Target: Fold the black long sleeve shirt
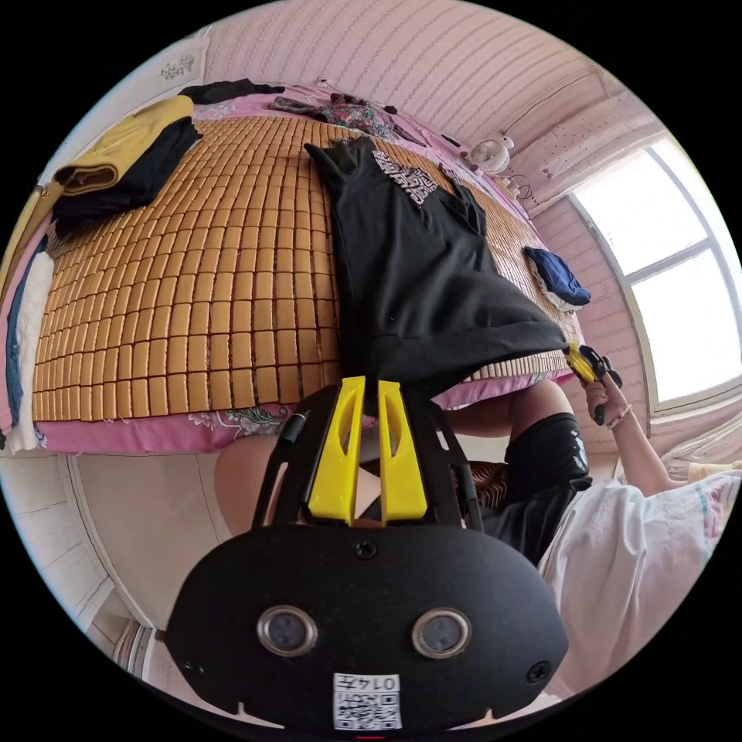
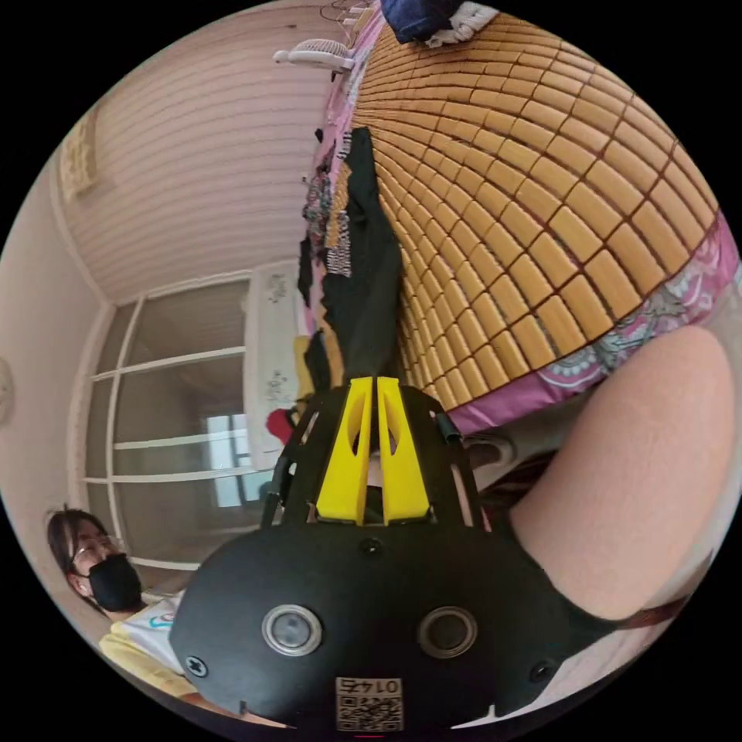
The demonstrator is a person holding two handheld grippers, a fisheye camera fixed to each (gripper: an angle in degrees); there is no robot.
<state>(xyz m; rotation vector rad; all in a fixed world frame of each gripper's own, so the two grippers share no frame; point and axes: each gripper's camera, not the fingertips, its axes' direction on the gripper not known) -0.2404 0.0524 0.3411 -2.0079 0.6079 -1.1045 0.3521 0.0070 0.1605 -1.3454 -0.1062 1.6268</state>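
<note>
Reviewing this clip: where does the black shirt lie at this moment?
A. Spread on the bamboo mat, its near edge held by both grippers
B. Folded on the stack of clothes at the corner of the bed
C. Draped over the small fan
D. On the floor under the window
A: the black shirt lies spread on the bamboo mat, with the left gripper and the right gripper each pinching its near edge.

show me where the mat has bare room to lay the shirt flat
The widest bare stretch of the mat lies between the black shirt and the yellow-and-black folded pile. It is crowded along the far edge with dark clothes and near the window side, where a blue garment sits.
</note>
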